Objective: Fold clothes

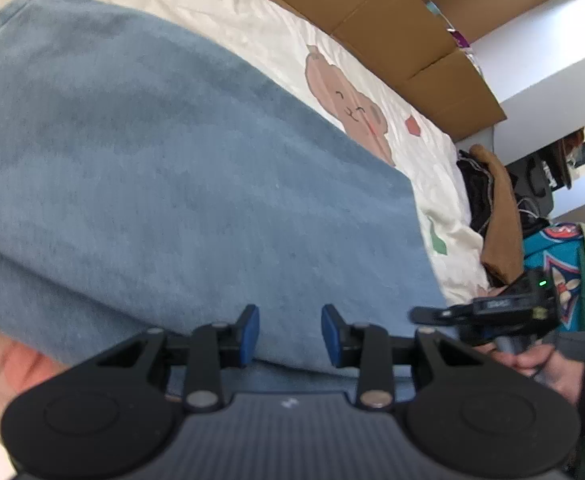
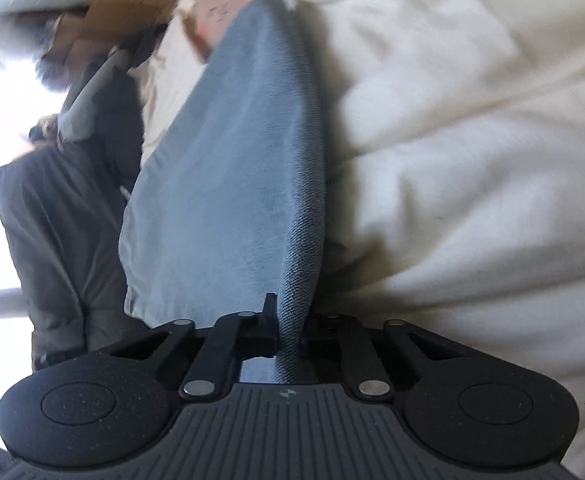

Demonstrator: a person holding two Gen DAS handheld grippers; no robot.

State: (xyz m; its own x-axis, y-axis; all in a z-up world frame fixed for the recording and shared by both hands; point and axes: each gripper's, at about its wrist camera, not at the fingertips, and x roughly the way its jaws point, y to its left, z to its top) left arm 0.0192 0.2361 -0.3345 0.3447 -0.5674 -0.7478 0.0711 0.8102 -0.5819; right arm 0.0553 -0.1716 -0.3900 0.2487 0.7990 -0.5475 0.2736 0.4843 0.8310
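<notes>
A blue garment lay spread across a bed with a cream sheet printed with a bear. The left gripper hovered low over the garment's near part, its jaws partly apart with blue pads on either side of bare cloth, gripping nothing. The right gripper had its jaws clamped tight on a raised fold of the garment, which stood up from the sheet as a narrow ridge running away from the jaws. In the left view, the right gripper showed at the garment's right edge, held by a hand. Cardboard boxes lined the far side of the bed, and a pile of dark and brown clothes sat beyond the garment.
</notes>
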